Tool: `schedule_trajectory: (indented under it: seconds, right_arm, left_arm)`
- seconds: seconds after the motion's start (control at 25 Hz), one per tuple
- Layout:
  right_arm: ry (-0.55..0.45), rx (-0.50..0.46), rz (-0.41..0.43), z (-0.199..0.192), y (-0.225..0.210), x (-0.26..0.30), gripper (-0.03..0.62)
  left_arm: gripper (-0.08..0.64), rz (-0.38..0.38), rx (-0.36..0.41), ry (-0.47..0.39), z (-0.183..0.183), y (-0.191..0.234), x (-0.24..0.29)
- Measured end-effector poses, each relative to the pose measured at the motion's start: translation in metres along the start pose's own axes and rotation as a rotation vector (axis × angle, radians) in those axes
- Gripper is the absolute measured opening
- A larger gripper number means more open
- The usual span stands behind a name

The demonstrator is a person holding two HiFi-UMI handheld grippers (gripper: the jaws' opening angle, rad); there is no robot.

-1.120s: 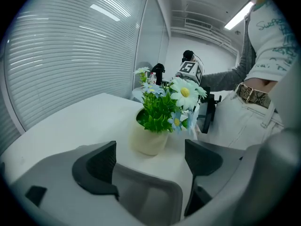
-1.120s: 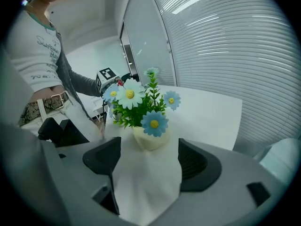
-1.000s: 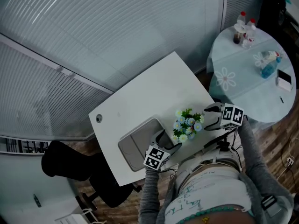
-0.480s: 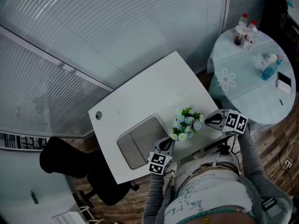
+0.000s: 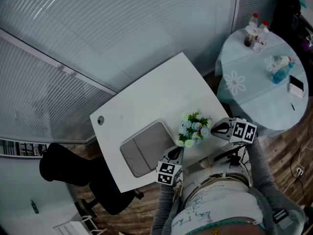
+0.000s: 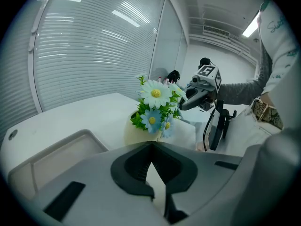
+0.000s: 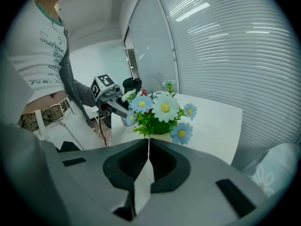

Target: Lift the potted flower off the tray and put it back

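**Head view**
- Potted flower point(image 5: 194, 129): standing on the white table point(image 5: 146, 97), off the tray point(image 5: 145, 149) and just beside its right end, close to the table's near edge.
- Tray: grey, lying flat on the table, left of the flower.
- Left gripper point(image 5: 177, 151): low at the near edge, tips aimed at the pot from the left.
- Right gripper point(image 5: 215, 129): over on the right, tips aimed at the blooms, just beside them.
- Round table point(image 5: 249, 89): well apart at upper right, flowered cloth on it, bottles point(image 5: 254, 33) at the far side.

**Left gripper view**
- Left gripper point(image 6: 151, 146): jaws just snapped closed, tips pressed together, nothing between them.
- Potted flower point(image 6: 155, 108): dead ahead beyond the tips, pale pot down on the table, not gripped; contact with the tips unclear.
- Tray point(image 6: 51, 161): off to the left, apart from the pot.
- Right gripper point(image 6: 200, 92): facing in from behind the blooms.

**Right gripper view**
- Right gripper point(image 7: 148, 142): jaws just closed as well, tips meeting, nothing caught.
- Potted flower point(image 7: 160, 113): straight ahead past the tips, upright on the table, daisies blue and white.
- Left gripper point(image 7: 110, 98): beyond the flowers on the far side, pointing back this way.
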State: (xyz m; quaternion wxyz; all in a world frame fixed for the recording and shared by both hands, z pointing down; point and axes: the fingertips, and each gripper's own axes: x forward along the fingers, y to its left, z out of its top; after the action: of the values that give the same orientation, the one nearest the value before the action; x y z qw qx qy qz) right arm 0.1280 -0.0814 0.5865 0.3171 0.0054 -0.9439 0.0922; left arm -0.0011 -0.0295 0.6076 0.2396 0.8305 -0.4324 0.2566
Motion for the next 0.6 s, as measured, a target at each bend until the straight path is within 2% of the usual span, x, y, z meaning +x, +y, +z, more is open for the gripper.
schedule_trajectory:
  seconds: [0.36, 0.6]
  right_arm:
    - [0.041, -0.016, -0.056, 0.023, -0.003, -0.001, 0.025]
    - [0.076, -0.041, -0.019, 0.010, 0.003, 0.004, 0.025]
  left_arm:
    - [0.011, 0.052, -0.085, 0.011, -0.002, -0.015, 0.005]
    - [0.011, 0.097, -0.157, -0.013, -0.001, -0.030, 0.008]
